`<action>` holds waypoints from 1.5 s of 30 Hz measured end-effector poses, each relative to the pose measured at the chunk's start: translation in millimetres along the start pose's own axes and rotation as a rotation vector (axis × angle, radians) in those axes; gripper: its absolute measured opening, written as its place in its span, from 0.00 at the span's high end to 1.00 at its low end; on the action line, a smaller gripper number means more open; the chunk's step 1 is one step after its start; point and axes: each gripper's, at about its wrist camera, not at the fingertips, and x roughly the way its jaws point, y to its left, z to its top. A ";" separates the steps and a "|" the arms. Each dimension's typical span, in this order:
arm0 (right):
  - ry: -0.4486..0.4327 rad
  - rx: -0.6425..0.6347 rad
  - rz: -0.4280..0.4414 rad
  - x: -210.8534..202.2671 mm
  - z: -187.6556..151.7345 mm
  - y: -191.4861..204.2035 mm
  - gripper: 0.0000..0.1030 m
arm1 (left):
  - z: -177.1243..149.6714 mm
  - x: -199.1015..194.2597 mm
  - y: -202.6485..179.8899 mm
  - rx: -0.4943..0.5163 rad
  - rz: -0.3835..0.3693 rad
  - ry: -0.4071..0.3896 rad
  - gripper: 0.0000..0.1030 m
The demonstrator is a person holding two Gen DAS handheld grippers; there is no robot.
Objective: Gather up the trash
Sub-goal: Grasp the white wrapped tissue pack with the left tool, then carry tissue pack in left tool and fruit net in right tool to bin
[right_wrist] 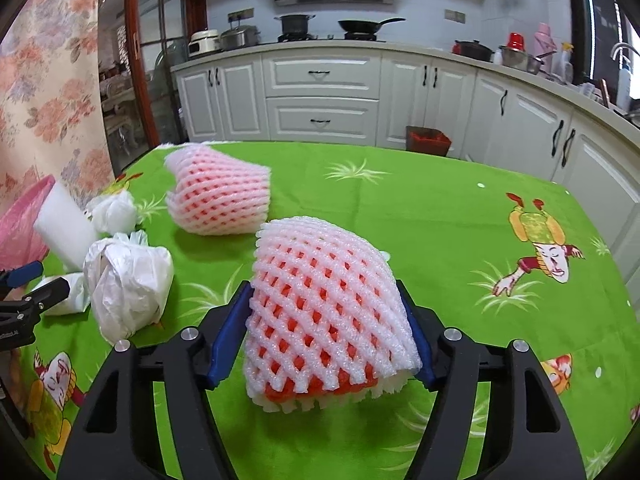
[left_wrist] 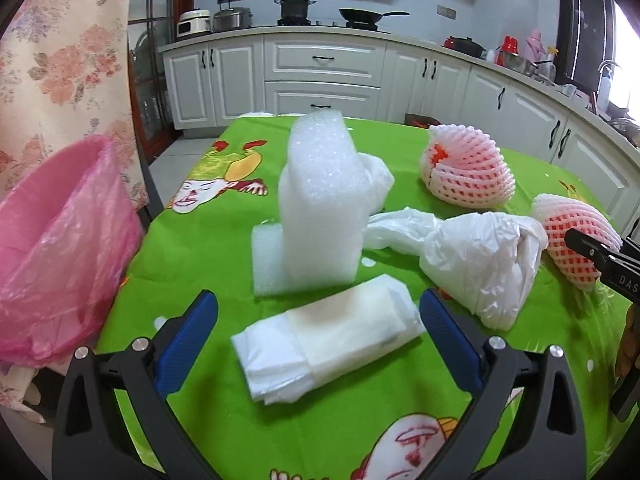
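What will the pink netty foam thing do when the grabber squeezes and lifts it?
The foam net sleeve will probably squash inward: it is open mesh foam, and the right gripper has blue pads against both its sides. It looks very light for its size, so it should lift easily. Being soft and ribbed, it likely won't slip, and seems unlikely to break.

A bright green cartoon-printed tablecloth (right_wrist: 420,216) carries pink-and-white foam nets (right_wrist: 324,312) (lattice-patterned) beside a pink-lined bin (left_wrist: 60,240).
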 end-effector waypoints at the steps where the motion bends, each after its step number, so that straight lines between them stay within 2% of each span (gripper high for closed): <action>1: -0.004 0.003 0.000 -0.7 0.0 -0.9 0.37 | 0.4 1.0 -1.5 0.002 -0.018 0.004 0.06; 3: -0.010 0.003 -0.003 -1.3 0.3 -1.5 0.37 | -1.2 1.5 -7.6 0.006 -0.050 0.012 0.07; 4: -0.013 0.001 0.000 -1.9 0.3 -1.3 0.37 | -3.1 0.8 -11.2 0.009 -0.073 0.019 0.13; 5: -0.016 -0.003 0.002 -2.5 0.4 -0.9 0.37 | -5.0 0.2 -15.9 0.016 -0.088 0.024 0.23; 6: -0.019 -0.005 0.003 -3.1 0.4 -0.7 0.37 | -7.8 -1.1 -20.9 0.028 -0.098 0.033 0.27; 9: -0.029 -0.016 0.009 -5.5 -0.9 1.9 0.38 | -17.2 -10.2 -36.6 0.061 -0.133 0.033 0.29; 11: -0.040 -0.020 0.010 -8.0 -1.2 2.4 0.38 | -24.5 -16.0 -47.8 0.084 -0.148 0.043 0.45; 19: -0.070 -0.015 0.005 -14.6 -1.4 2.3 0.38 | -44.9 -33.1 -77.3 0.157 -0.155 0.034 0.44; 26: -0.060 -0.028 0.078 -28.9 -14.9 4.6 0.52 | -43.2 -31.5 -82.5 0.164 -0.124 0.022 0.35; 33: -0.086 -0.050 0.121 -63.4 -32.8 11.6 0.58 | -41.2 -26.7 -91.6 0.171 -0.083 0.021 0.35; 37: -0.085 -0.027 0.134 -73.9 -40.7 12.7 0.58 | -44.2 -27.2 -99.9 0.215 -0.088 0.031 0.61; 45: -0.072 -0.043 0.166 -86.5 -55.9 27.7 0.58 | -56.2 -47.9 -104.5 0.228 -0.102 -0.026 0.66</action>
